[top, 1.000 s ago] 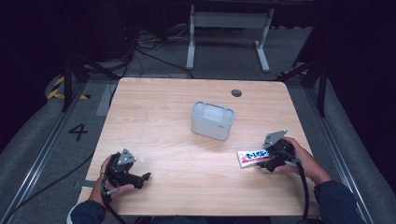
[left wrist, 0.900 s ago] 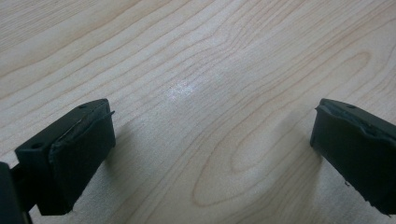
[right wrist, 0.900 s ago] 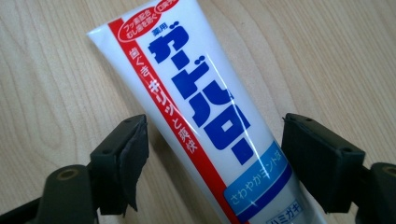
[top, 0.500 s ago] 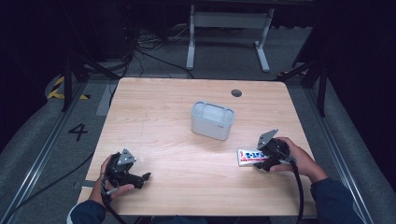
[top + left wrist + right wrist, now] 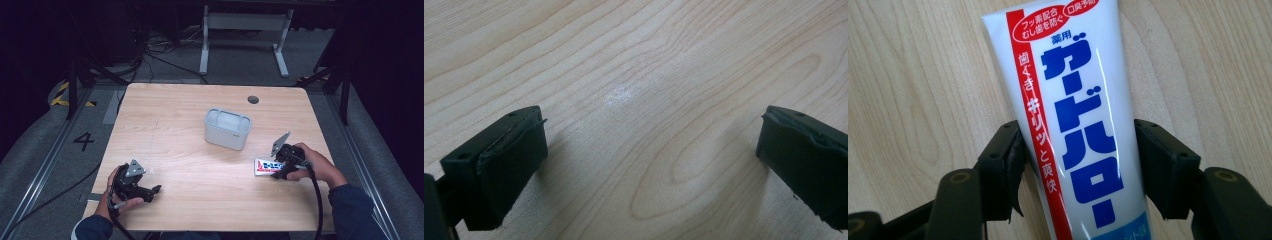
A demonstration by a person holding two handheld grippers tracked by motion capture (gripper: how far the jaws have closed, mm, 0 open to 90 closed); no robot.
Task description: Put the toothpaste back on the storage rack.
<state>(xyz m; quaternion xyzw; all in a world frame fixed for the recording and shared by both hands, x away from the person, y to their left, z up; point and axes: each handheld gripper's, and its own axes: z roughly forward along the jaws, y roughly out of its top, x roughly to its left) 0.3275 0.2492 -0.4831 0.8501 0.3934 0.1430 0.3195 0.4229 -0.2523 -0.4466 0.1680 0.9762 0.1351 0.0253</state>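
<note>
The right gripper (image 5: 1078, 165) has just been closing around the white plastic toothpaste tube with blue and red letters (image 5: 1073, 120), and its pads now touch both sides. The tube lies flat on the wooden tabletop (image 5: 180, 130), near the grey box (image 5: 227, 129), ready to lift. The left gripper (image 5: 649, 165) rests spread wide, with nothing in it.

At the lower left of the high view, the left hand (image 5: 120, 192) rests low, holding the left gripper (image 5: 150, 190) with its jaws spread wide apart. At the lower right, the right hand (image 5: 312, 167) holds the right gripper (image 5: 272, 170), whose jaws have just been closing and now press on both sides of a tube (image 5: 1073, 125).
</note>
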